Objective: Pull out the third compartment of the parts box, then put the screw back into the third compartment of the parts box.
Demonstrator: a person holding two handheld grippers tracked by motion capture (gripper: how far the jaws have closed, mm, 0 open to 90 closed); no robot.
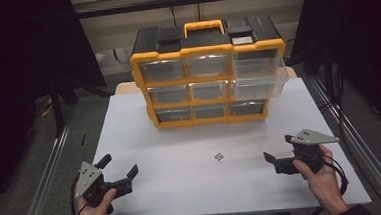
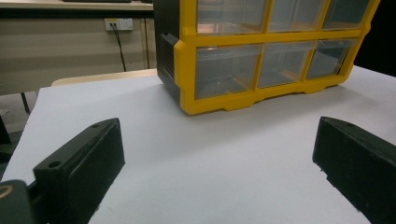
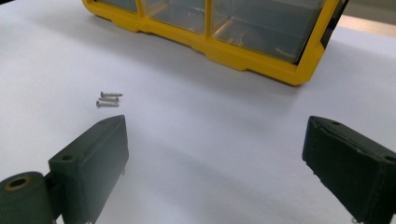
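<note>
High view: we hold the left gripper (image 1: pixel 118 173) and right gripper (image 1: pixel 276 157) low over the matte white worktop (image 1: pixel 183 188), jaws wide and empty; the small grey metal screws (image 1: pixel 219 157) lie between them, nearer the right. The yellow-and-black plastic drawer cabinet (image 1: pixel 209 71) has one clear drawer (image 1: pixel 259 75) pulled out. Left gripper view: glossy clear drawer fronts. Right gripper view: screws (image 3: pixel 108 99) just ahead of one jaw; we judge a narrowed, low, centred pinch best, since they are thin and roll.

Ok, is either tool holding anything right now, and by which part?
Nothing is held. The left tool and right tool are both open with only bare table between their jaws; the screws lie loose on the white table.
</note>
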